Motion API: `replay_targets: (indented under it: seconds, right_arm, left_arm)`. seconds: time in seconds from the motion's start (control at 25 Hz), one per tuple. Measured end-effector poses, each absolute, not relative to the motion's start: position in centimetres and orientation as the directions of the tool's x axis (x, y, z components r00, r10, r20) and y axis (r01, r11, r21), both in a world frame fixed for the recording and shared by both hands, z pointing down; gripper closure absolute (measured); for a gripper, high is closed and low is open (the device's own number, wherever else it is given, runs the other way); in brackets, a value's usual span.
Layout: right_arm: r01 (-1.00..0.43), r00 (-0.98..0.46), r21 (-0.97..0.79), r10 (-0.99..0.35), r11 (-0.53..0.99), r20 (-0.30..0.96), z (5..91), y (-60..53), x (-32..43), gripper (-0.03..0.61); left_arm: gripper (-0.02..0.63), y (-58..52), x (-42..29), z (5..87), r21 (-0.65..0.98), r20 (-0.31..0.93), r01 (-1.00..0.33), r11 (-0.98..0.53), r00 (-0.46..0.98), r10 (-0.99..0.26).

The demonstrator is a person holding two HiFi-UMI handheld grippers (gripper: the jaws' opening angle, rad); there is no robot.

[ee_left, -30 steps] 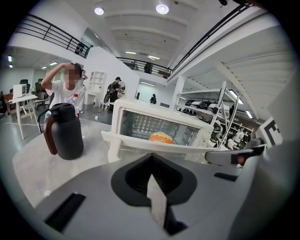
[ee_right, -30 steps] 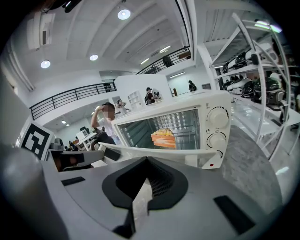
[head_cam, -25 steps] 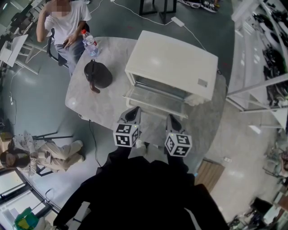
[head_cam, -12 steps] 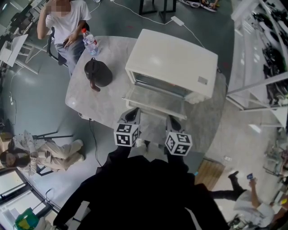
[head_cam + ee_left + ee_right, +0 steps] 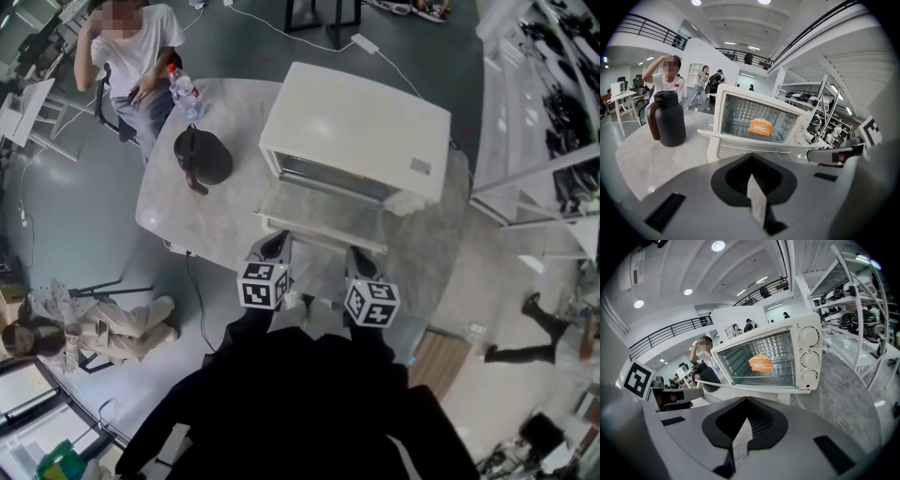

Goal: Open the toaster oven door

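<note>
The white toaster oven stands on the round marble table. Its glass door hangs fully open, lying flat toward me. Inside, on the wire rack, sits an orange sandwich, also visible as the sandwich in the right gripper view. My left gripper and right gripper hover side by side just in front of the door's front edge, clear of it. Both are shut with nothing between the jaws. The oven shows three knobs on its right panel. The door fills the space just ahead of the left gripper.
A black jug stands on the table left of the oven, a water bottle behind it. A person in white sits at the far table edge; another person is low on the floor at left. Metal shelving lines the right.
Both grippers hold almost the same place in front of the open door. A person walking across the floor at the lower right has moved.
</note>
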State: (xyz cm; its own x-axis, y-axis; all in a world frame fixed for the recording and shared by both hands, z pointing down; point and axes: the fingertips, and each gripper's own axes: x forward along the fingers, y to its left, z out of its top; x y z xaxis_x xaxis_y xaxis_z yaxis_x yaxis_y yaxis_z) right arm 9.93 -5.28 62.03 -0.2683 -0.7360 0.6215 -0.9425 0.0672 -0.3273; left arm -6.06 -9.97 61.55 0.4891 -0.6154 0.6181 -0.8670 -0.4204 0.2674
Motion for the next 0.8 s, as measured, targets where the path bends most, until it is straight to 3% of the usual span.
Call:
replay_targets:
  seconds: [0.8]
  right_arm:
    - [-0.934, -0.283, -0.355, -0.675, 0.034, 0.681, 65.3, -2.9, 9.1, 0.575]
  left_arm:
    - [0.612, -7.7, -6.7, 64.9, 0.291, 0.680, -0.867, -0.404, 0.485, -0.550]
